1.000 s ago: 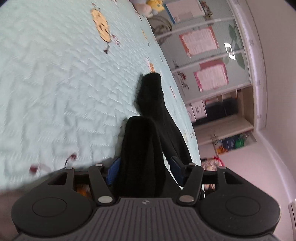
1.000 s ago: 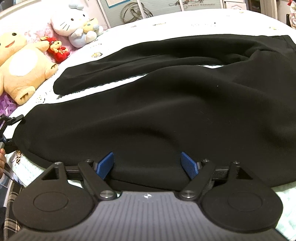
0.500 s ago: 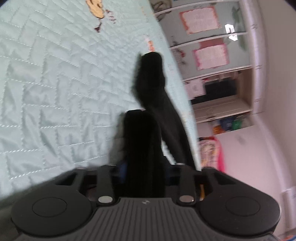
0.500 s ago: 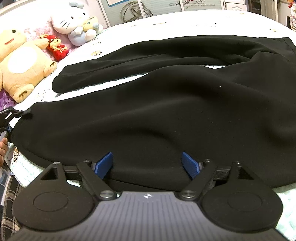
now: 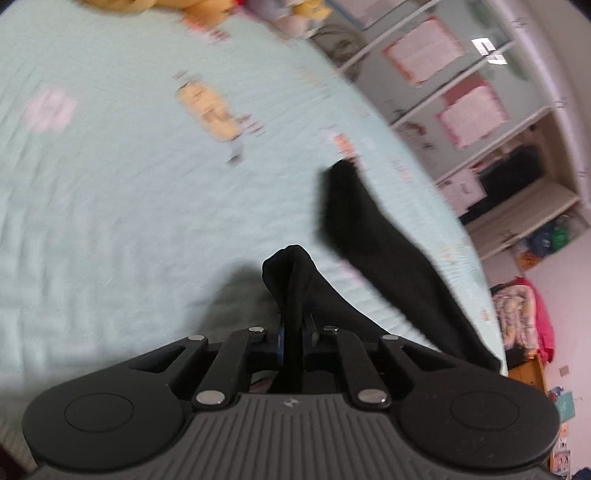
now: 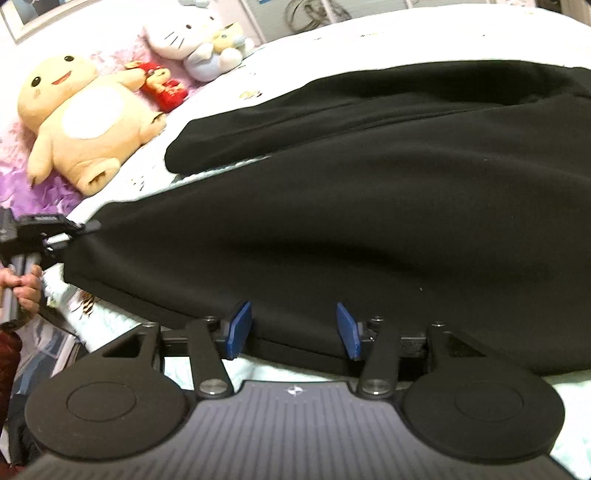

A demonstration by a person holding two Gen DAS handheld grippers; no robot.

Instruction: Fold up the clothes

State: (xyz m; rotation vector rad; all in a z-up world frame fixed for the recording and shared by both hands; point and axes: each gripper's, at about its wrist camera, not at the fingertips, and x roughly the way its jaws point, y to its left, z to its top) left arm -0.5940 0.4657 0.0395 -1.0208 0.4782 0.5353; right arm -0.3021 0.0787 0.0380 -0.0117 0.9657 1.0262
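Black trousers (image 6: 369, 229) lie spread on the bed, both legs pointing left towards the plush toys. My left gripper (image 5: 294, 334) is shut on the hem of the near leg (image 5: 291, 280), which bunches up between its fingers. The far leg (image 5: 369, 229) stretches away over the quilt. In the right wrist view the left gripper (image 6: 86, 228) pinches that leg's end, with a hand (image 6: 22, 288) on its handle. My right gripper (image 6: 293, 330) is open, its blue pads (image 6: 240, 328) straddling the trousers' near edge.
A mint quilted bedspread (image 5: 110, 184) covers the bed. A yellow plush bear (image 6: 81, 122), a white cat plush (image 6: 184, 29) and a small red toy (image 6: 162, 83) sit at the head end. Shelves and cupboards (image 5: 480, 110) stand beyond the bed.
My left gripper has shut on the leg hem and swung, so more of the bed shows. The right gripper's pads have drawn closer together over the trousers' edge.
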